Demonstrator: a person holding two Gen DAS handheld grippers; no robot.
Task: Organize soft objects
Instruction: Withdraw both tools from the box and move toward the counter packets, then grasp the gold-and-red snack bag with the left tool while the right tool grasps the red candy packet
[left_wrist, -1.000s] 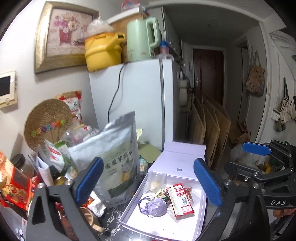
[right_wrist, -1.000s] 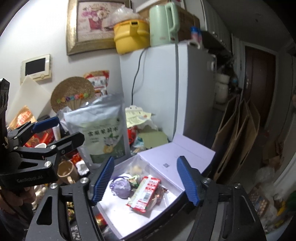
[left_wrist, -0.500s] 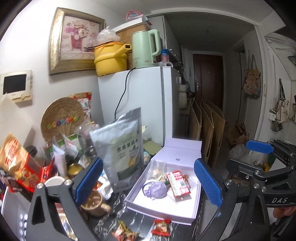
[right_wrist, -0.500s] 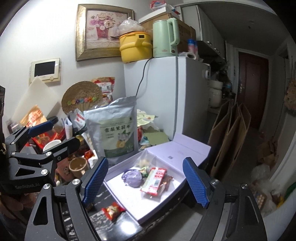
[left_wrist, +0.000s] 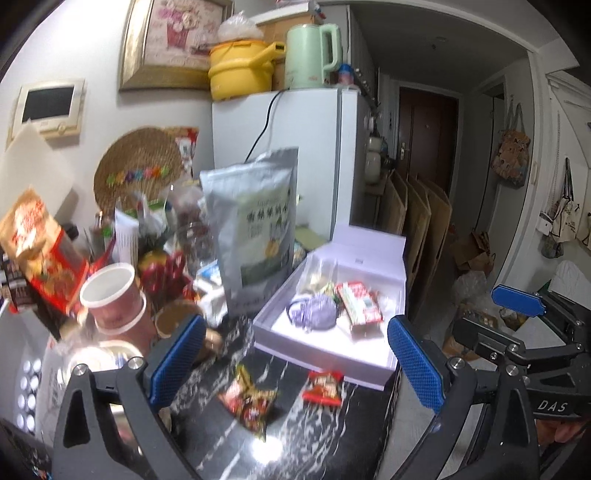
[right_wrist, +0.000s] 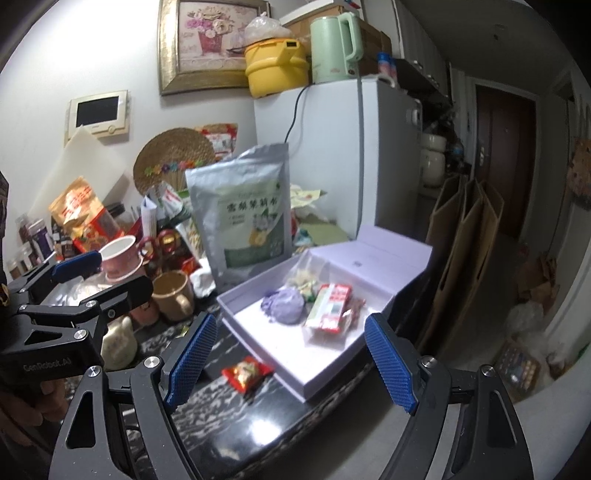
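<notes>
An open pale lilac box (left_wrist: 373, 369) (right_wrist: 258, 343) sits on the dark marbled counter. Inside lie a purple soft pouch (left_wrist: 317, 315) (right_wrist: 286, 306), a red-and-white snack packet (left_wrist: 358, 304) (right_wrist: 330, 304) and small wrapped bits. Two red snack packets lie on the counter before the box: one (left_wrist: 323, 387) (right_wrist: 245, 372) close to it, another (left_wrist: 247, 397) further left. My left gripper (left_wrist: 293, 363) is open and empty, held back above the counter. My right gripper (right_wrist: 290, 363) is open and empty too; it also shows in the left wrist view (left_wrist: 517, 301).
A tall silver pouch (left_wrist: 256, 229) (right_wrist: 245, 208) stands left of the box. Cups (left_wrist: 114, 299) (right_wrist: 173, 295), jars and snack bags crowd the counter's left. A white fridge (right_wrist: 332, 155) stands behind. The counter edge drops to the floor on the right, by cardboard sheets (right_wrist: 465, 236).
Both grippers have pulled back and up from the box. More of the counter shows now, with the two red packets in front of the box. Both stay open.
</notes>
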